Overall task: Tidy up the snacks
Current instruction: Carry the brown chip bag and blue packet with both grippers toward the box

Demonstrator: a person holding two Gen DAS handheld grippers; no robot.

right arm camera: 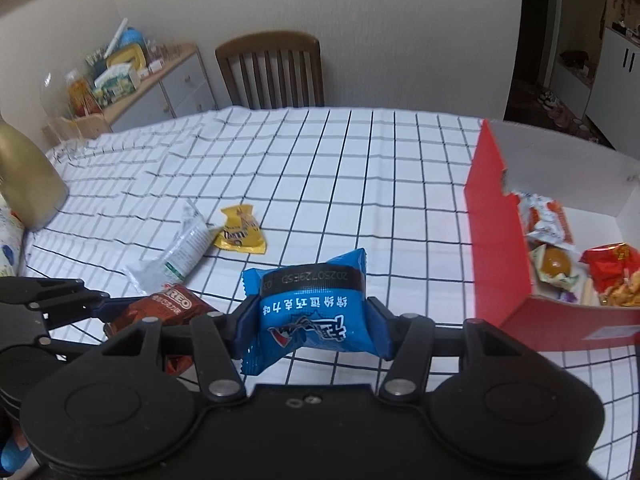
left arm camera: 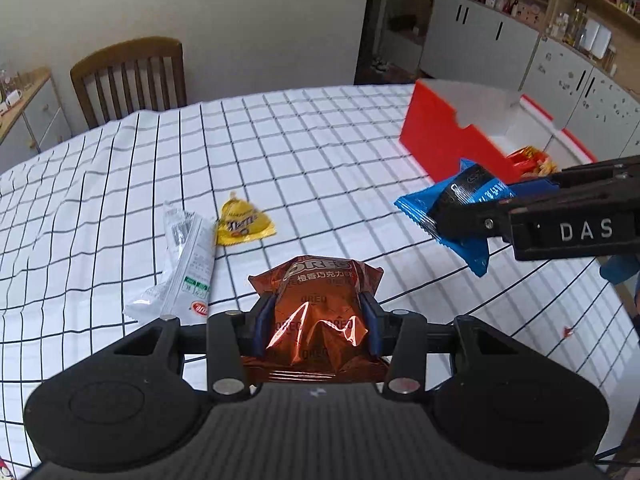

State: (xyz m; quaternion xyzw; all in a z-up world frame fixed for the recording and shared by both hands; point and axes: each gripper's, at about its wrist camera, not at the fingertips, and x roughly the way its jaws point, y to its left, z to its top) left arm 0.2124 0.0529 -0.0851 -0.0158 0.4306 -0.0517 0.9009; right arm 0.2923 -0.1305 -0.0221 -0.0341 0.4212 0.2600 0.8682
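My left gripper (left arm camera: 317, 312) is shut on an orange-brown Oreo packet (left arm camera: 320, 280), held above the checked tablecloth (left arm camera: 300, 152). My right gripper (right arm camera: 312, 324) is shut on a blue snack packet (right arm camera: 308, 280), also off the table. In the left wrist view the right gripper (left arm camera: 472, 208) holds the blue packet (left arm camera: 420, 204) in front of a red box (left arm camera: 440, 136). The red box (right arm camera: 496, 240) stands open at the right with several snacks (right arm camera: 552, 232) inside. A yellow M&M's packet (left arm camera: 244, 220) and a white packet (left arm camera: 188, 264) lie on the cloth.
A wooden chair (right arm camera: 272, 68) stands at the table's far side. A gold bottle (right arm camera: 28, 176) stands at the table's left edge. A sideboard (right arm camera: 160, 80) with clutter lines the left wall, and cabinets (left arm camera: 520, 40) stand behind the box.
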